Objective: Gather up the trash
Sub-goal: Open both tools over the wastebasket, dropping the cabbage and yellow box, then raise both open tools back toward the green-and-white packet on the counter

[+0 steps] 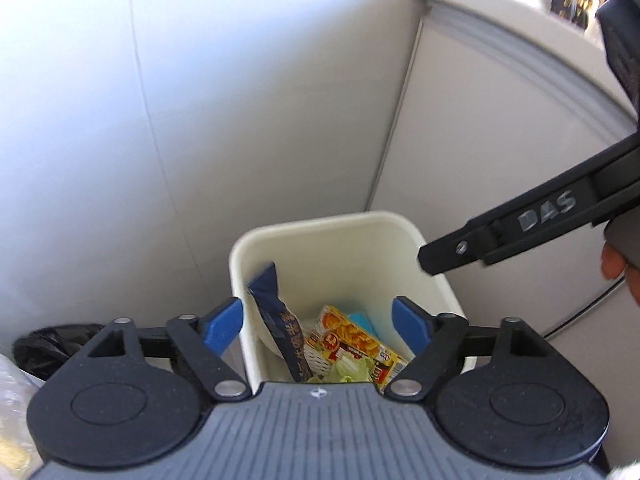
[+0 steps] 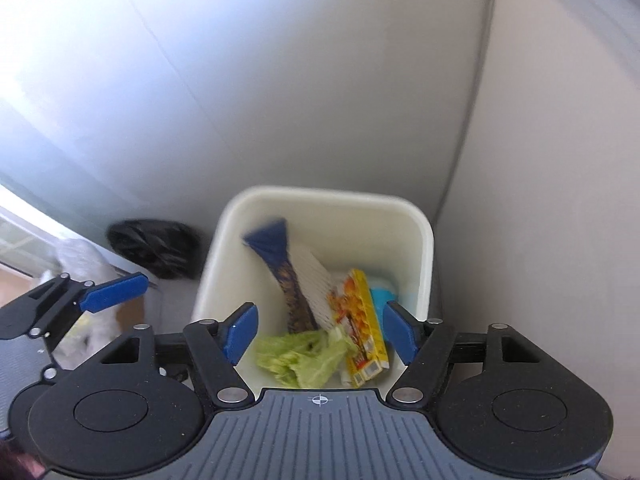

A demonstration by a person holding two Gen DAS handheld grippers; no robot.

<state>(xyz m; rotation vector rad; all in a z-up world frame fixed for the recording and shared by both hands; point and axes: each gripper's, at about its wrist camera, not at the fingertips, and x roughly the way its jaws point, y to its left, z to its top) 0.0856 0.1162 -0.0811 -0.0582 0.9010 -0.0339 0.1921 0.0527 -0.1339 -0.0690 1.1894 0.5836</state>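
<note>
The cream bin (image 2: 424, 240) is standing in the corner where two pale wall panels (image 1: 120, 120) are meeting, and the trash is lying inside it. A dark blue snack wrapper (image 2: 276, 252) is leaning up against the bin's far-left inner wall. Beside it a yellow food box (image 2: 360, 320) is lying on edge near the middle, with a white ribbed piece (image 2: 316, 284) between them. Green lettuce leaves (image 2: 300, 356) are sitting at the bin's near side, and something light blue (image 2: 380, 292) is showing behind the box.

Both sets of tongs are hovering above the bin's opening: the left tongs (image 1: 318, 326) and the right tongs (image 2: 320, 330) are each spreading wide, with nothing pinched.

Left of the bin a crumpled black bag (image 2: 156, 248) is lying on the floor, just beside its wall. To the bin's right the panel is standing close.
</note>
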